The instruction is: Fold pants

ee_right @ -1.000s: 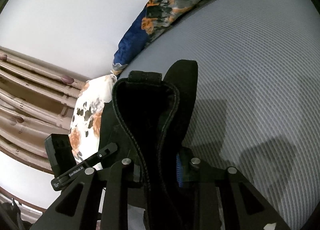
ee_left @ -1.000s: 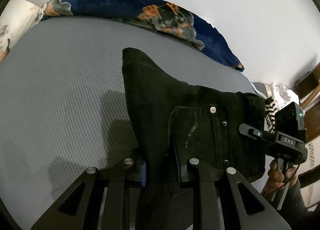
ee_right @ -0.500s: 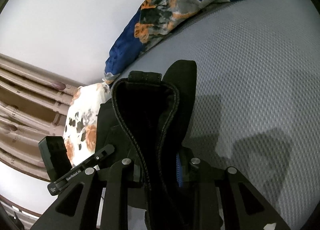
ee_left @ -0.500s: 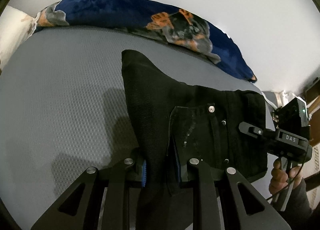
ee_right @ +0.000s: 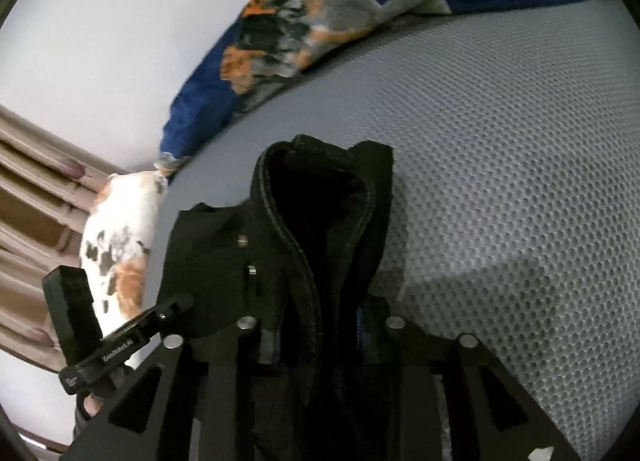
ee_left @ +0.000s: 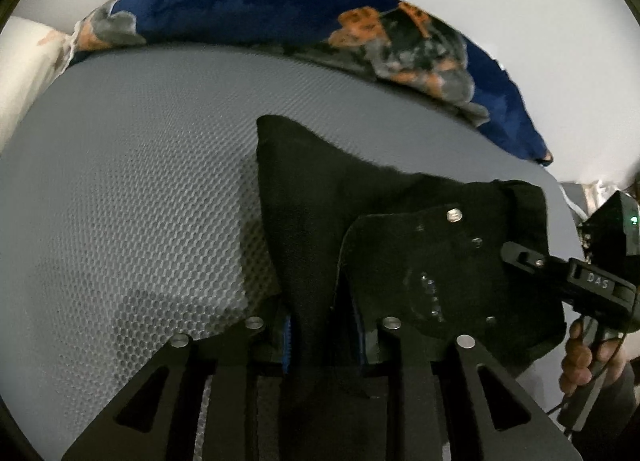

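the grey mattress (ee_left: 132, 197) spreads under me, its cover a raised honeycomb mesh. along its far edge lies a plush blue blanket (ee_left: 248, 5) with orange and grey patches, and in the right view a white pillow (ee_right: 120, 245) with dark and orange blotches sits off the corner. the black pants (ee_left: 360, 229) hang bunched between my two claws over the mattress, heavy denim with stitched seams, a pocket flap and small round metal rivets. my left claw (ee_left: 324, 337) has just been easing its jaws apart, a thick fold of the cloth between its blue-edged pads. my right claw (ee_right: 316, 337) has likewise been opening, the seamed waistband between its fingers.
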